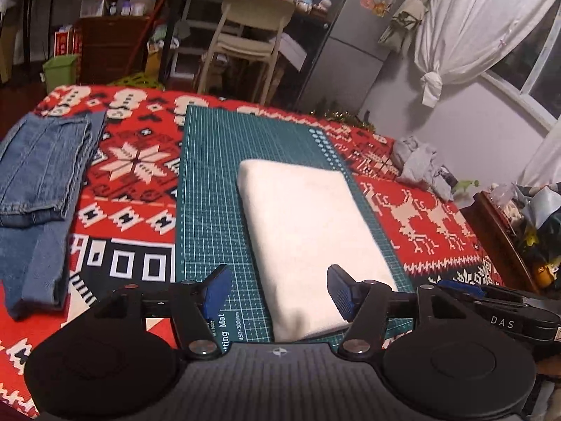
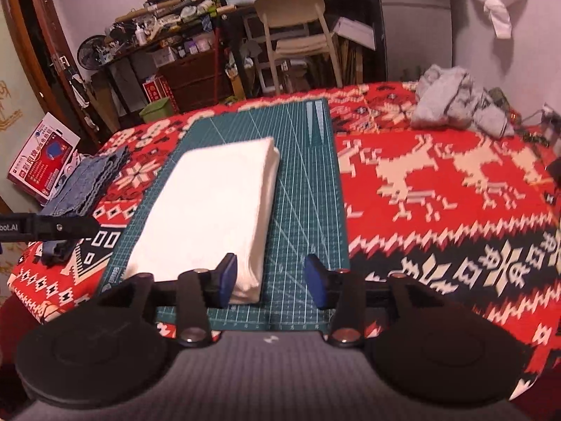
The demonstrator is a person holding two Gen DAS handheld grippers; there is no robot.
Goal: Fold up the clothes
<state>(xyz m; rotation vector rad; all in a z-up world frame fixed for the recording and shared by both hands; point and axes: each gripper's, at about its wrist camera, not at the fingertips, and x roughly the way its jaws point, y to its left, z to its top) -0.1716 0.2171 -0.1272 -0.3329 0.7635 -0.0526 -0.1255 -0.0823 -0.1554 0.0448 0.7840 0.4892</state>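
Folded white garment (image 1: 308, 242) lying flat as a neat rectangle on the green cutting mat (image 1: 210, 193), long side running away from the cameras, near end close to the mat's front edge; seen from the right wrist, same white garment (image 2: 214, 207) sitting on the left part of the cutting mat (image 2: 305, 210), layered fold edge facing right; left gripper (image 1: 278, 291) hovering at the garment's near end, blue-padded fingers spread wide, gripping nothing; right gripper (image 2: 270, 280) likewise spread apart over bare mat just right of the garment's near corner, its left finger in front of that corner, contact not discernible; mat resting on a red patterned tablecloth (image 1: 140, 161) with snowflakes and reindeer; folded blue jeans (image 1: 38, 189) stacked on the cloth, well to the left of the mat; crumpled grey clothing (image 2: 459, 101) heaped at the far right of the table; beige chair (image 2: 301, 35) and cluttered shelves beyond the table.
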